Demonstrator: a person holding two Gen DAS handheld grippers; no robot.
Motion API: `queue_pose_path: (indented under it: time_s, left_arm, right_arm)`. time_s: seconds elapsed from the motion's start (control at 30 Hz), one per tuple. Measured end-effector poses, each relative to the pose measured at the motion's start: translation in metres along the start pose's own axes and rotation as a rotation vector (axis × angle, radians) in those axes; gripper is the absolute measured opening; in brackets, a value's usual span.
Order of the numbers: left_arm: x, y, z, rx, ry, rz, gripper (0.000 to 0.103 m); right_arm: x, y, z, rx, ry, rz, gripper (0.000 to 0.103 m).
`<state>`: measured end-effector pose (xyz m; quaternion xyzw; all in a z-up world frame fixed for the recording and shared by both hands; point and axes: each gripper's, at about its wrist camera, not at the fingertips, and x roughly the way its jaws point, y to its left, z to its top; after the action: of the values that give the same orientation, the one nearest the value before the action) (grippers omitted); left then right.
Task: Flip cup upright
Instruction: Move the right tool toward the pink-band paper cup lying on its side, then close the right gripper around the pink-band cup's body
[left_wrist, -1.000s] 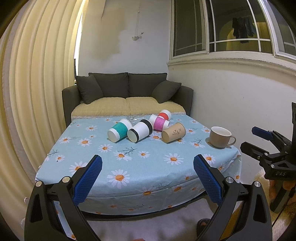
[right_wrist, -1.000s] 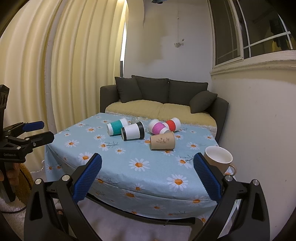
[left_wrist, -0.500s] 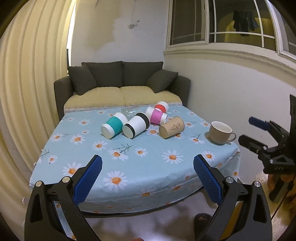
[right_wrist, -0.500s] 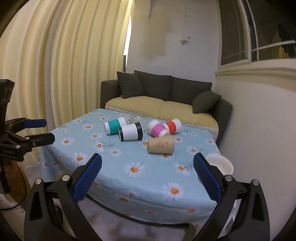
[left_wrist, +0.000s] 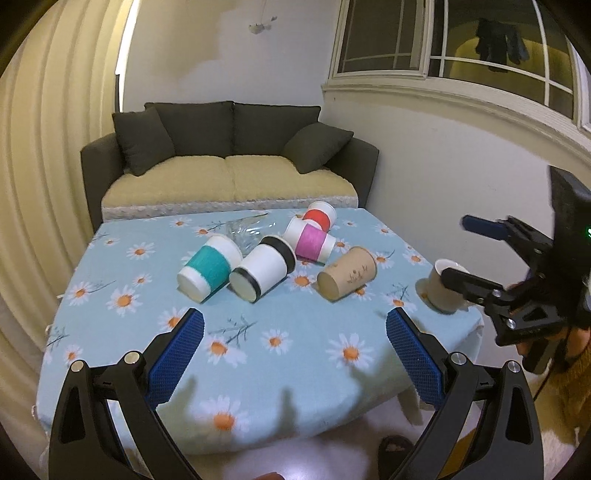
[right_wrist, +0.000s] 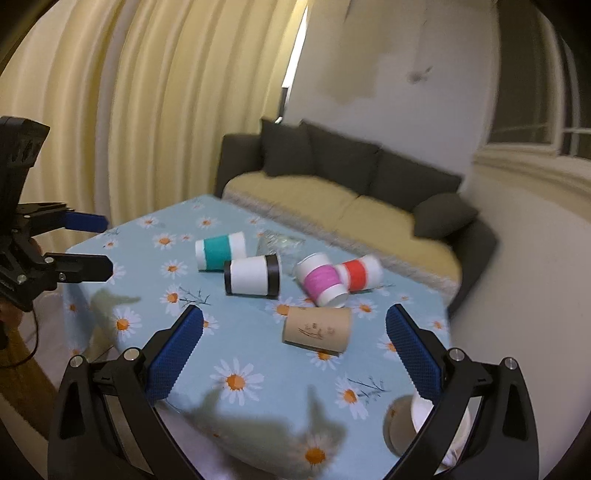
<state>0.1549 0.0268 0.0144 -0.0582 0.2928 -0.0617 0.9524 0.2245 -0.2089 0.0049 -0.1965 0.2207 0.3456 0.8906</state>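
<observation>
Several paper cups lie on their sides on the daisy tablecloth (left_wrist: 258, 354): a teal cup (left_wrist: 208, 272), a white cup with black bands (left_wrist: 263, 272), a pink cup (left_wrist: 309, 244), a red cup (left_wrist: 320, 216) and a brown cup (left_wrist: 348, 272). They also show in the right wrist view: teal cup (right_wrist: 221, 250), white cup (right_wrist: 252, 275), pink cup (right_wrist: 322, 280), red cup (right_wrist: 359, 274), brown cup (right_wrist: 318, 328). My left gripper (left_wrist: 294, 354) is open and empty above the table's near edge. My right gripper (right_wrist: 293, 354) is open and empty, over the table just short of the brown cup.
A beige mug (left_wrist: 443, 291) stands upright at the table's right edge, partly behind the right gripper's finger. A crumpled clear wrapper (left_wrist: 245, 229) lies behind the cups. A dark sofa (left_wrist: 229, 166) stands behind the table, a curtain on the left, a wall on the right.
Both grippers have moved forward and tilted down over the table; the cups now look nearer. Both stay open and empty. The cups have not moved.
</observation>
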Motion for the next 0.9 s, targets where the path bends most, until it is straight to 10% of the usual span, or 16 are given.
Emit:
queue_pose_path:
  time_s: [0.37, 0.9]
  left_arm:
    - [0.079, 0.029, 0.031, -0.072, 0.076, -0.073, 0.096]
    - [0.139, 0.050, 0.003, -0.070, 0.182, -0.185, 0.096]
  right_arm:
    - [0.142, -0.060, 0.056, 0.024, 0.380, 0.286, 0.098]
    - [0.284, -0.058, 0.064, -0.187, 0.668, 0.218, 0.071]
